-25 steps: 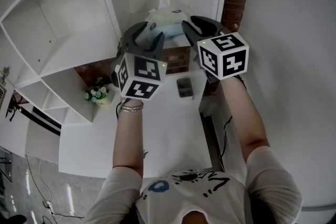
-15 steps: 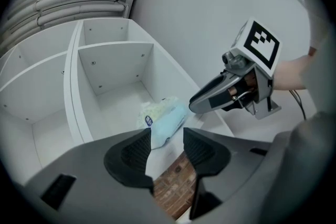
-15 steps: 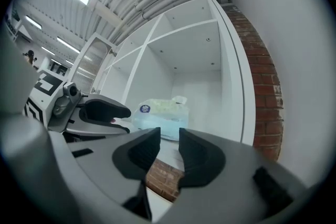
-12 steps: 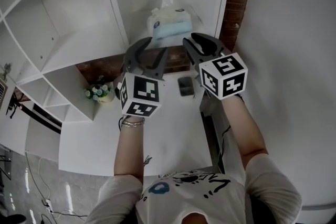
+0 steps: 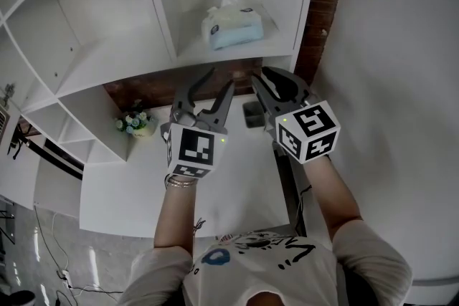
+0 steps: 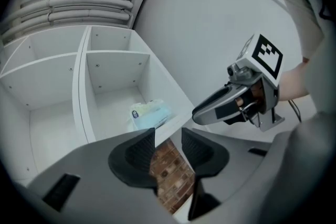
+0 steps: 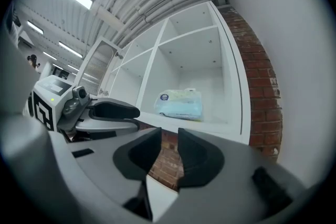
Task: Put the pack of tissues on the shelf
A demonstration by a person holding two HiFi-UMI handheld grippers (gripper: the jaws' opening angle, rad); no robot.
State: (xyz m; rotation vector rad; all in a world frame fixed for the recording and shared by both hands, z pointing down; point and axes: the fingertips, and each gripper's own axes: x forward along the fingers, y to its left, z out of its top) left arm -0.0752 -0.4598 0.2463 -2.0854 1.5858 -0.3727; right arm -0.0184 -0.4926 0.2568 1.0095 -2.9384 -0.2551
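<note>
- Beyond and above both sets of jaws, the pack of tissues (image 5: 233, 26) lies flat on the shelf (image 5: 281, 46), in the compartment nearest the brick wall (image 5: 324, 3). Neither gripper touches it, so the task looks done.
- Left gripper (image 5: 221, 79): its jaws stand apart, having just been closing a little. Nothing is between them; only brick shows through the gap.
- Right gripper (image 5: 262, 77): its jaws stand a narrow gap apart and are also empty.
- Possible trouble, as I judge it:
  - The pack sits toward the front of its board, so a gripper lifted back up past that edge could clip it and drag it off.
  - The two grippers hang just beside each other, and a careless turn could knock one against the other.
  - A small dark box (image 5: 249, 115) sits on the table (image 5: 136, 190) just below the right jaws, and a straight drop could strike it.
- What each view adds:
  - Only the head view shows what lies under the jaws: the table, the dark box and a little pot of flowers (image 5: 135, 127) off to the left.
  - The two gripper views alone show the gaps between the pads and the pack's printed face from the side.
  - Each gripper view also catches the other gripper in profile.
</note>
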